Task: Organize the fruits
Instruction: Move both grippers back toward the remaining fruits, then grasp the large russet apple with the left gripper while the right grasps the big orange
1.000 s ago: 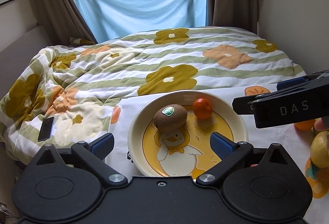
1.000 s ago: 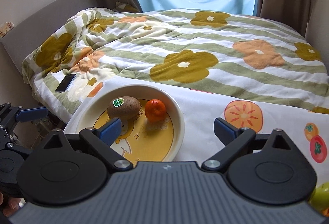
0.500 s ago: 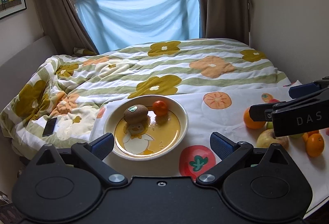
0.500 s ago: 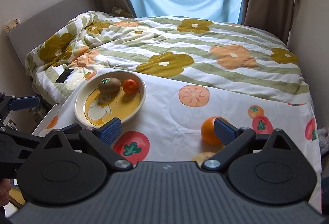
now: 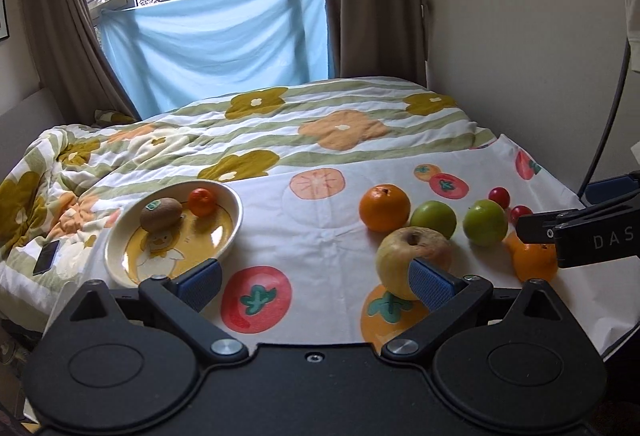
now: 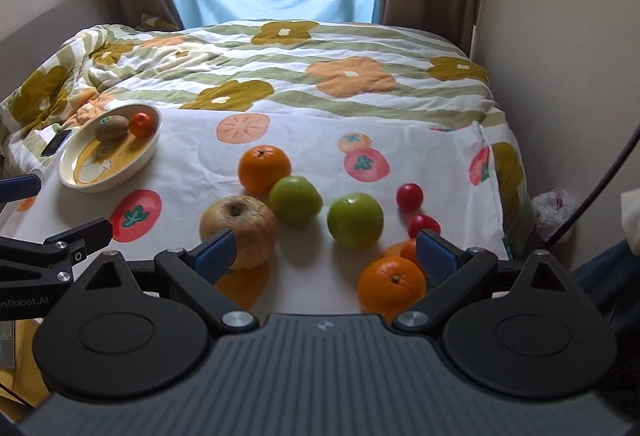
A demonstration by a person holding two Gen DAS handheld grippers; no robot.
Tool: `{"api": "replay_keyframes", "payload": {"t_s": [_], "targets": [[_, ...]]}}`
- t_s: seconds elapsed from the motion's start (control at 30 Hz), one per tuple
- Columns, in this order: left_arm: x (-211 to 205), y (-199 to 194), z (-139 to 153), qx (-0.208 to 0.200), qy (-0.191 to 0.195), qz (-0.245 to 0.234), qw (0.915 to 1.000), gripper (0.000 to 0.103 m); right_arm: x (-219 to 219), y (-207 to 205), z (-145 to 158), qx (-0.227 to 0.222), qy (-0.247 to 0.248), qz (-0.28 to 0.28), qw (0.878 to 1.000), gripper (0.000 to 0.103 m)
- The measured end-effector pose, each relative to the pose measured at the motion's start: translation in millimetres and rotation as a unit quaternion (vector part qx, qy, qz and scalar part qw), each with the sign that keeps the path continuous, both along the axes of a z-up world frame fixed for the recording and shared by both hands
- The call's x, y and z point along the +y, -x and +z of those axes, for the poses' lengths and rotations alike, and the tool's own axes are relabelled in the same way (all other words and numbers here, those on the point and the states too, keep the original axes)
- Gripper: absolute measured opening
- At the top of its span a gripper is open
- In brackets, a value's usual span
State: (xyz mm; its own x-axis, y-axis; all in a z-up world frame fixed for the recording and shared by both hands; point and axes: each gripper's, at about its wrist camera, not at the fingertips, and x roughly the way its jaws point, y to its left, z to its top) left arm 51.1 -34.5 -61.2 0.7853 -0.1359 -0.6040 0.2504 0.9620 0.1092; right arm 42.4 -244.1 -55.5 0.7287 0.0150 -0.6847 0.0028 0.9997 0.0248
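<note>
A yellow duck plate (image 5: 234, 226) (image 6: 148, 152) at the left holds a kiwi (image 5: 160, 213) (image 6: 111, 127) and a small mandarin (image 5: 202, 202) (image 6: 141, 124). On the fruit-print cloth lie a yellowish apple (image 5: 404, 250) (image 6: 240, 224), a large orange (image 5: 384, 207) (image 6: 264, 168), two green apples (image 5: 434, 218) (image 5: 485, 222) (image 6: 295, 199) (image 6: 355, 221), two cherry tomatoes (image 6: 409, 197) (image 6: 424, 224) and near oranges (image 6: 391, 286). My left gripper (image 5: 316, 282) is open and empty, above the cloth's near edge. My right gripper (image 6: 326, 256) is open and empty, above the fruit group.
The fruit-print cloth (image 5: 320, 232) covers a table against a bed with a flowered quilt (image 5: 280, 124). A phone (image 5: 46, 257) lies on the quilt left of the plate. A wall stands at the right. A cable (image 6: 600, 180) hangs at the right.
Both grippers have drawn back and to the right from the plate. The loose fruit at the right has come into view. Both stay open.
</note>
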Motion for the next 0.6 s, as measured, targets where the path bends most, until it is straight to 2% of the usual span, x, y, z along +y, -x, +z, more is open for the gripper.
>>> {"api": "replay_keyframes", "payload": {"t_s": [0.13, 0.4, 0.5, 0.6], "targets": [[-18, -10, -21, 0.009, 0.012, -0.019, 0.9997, 0.101, -20, 7, -22, -0.002, -0.006, -0.021, 1.0, 0.103], [-55, -35, -59, 0.023, 0.001, -0.063, 0.9977, 0.101, -45, 10, -60, 0.007, -0.023, -0.071, 0.997, 0.103], [-63, -44, -67, 0.028, 0.0, -0.066, 0.9975, 0.101, -49, 9, -70, 0.015, -0.021, -0.078, 0.997, 0.103], [-66, -54, -72, 0.038, 0.015, -0.065, 0.9971, 0.101, -52, 7, -77, 0.02, -0.029, -0.08, 0.996, 0.103]]}}
